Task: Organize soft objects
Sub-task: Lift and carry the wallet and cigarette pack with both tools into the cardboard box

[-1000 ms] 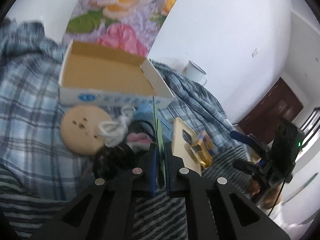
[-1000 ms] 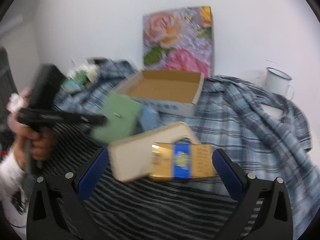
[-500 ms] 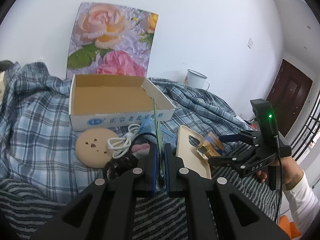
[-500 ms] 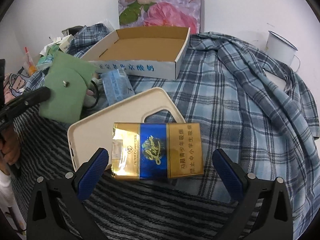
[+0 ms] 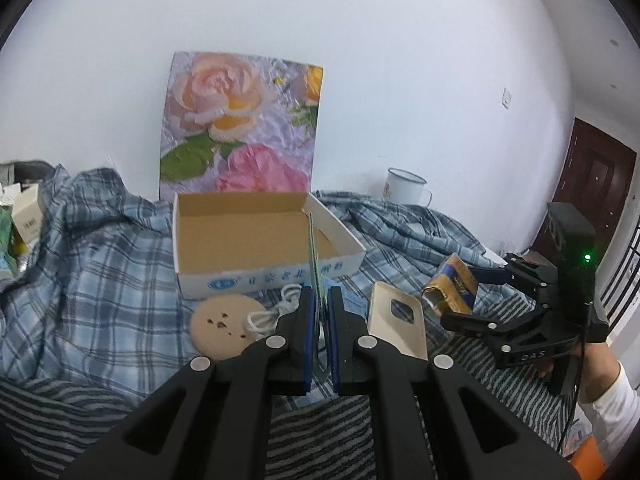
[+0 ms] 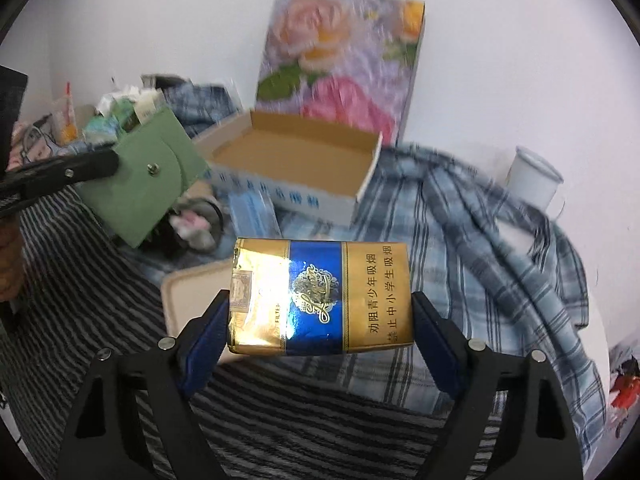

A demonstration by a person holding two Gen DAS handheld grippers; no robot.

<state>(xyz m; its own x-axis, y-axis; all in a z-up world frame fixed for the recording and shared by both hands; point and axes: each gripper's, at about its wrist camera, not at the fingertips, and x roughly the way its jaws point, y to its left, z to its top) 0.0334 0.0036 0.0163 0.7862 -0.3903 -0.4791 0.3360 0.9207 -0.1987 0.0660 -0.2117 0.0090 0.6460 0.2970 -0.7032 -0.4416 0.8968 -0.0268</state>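
My left gripper (image 5: 318, 308) is shut on a flat green pouch (image 5: 313, 252), seen edge-on here and face-on with its snap button in the right wrist view (image 6: 140, 192). It is held in the air just in front of the open cardboard box (image 5: 256, 240). My right gripper (image 6: 320, 320) is shut on a gold and blue cigarette pack (image 6: 320, 296), lifted above the cream phone case (image 6: 192, 296). The right gripper also shows in the left wrist view (image 5: 476, 292) with the pack (image 5: 450, 288), right of the phone case (image 5: 396, 328).
A round tan disc (image 5: 226, 326), a white cord (image 5: 272, 312) and a blue packet (image 6: 252, 216) lie in front of the box on the plaid shirt (image 5: 100, 272). A floral board (image 5: 240, 124) leans on the wall. A white mug (image 5: 404, 190) stands at the right.
My right gripper closed on the cigarette pack and lifted it off the phone case. My left gripper rose with the green pouch toward the box.
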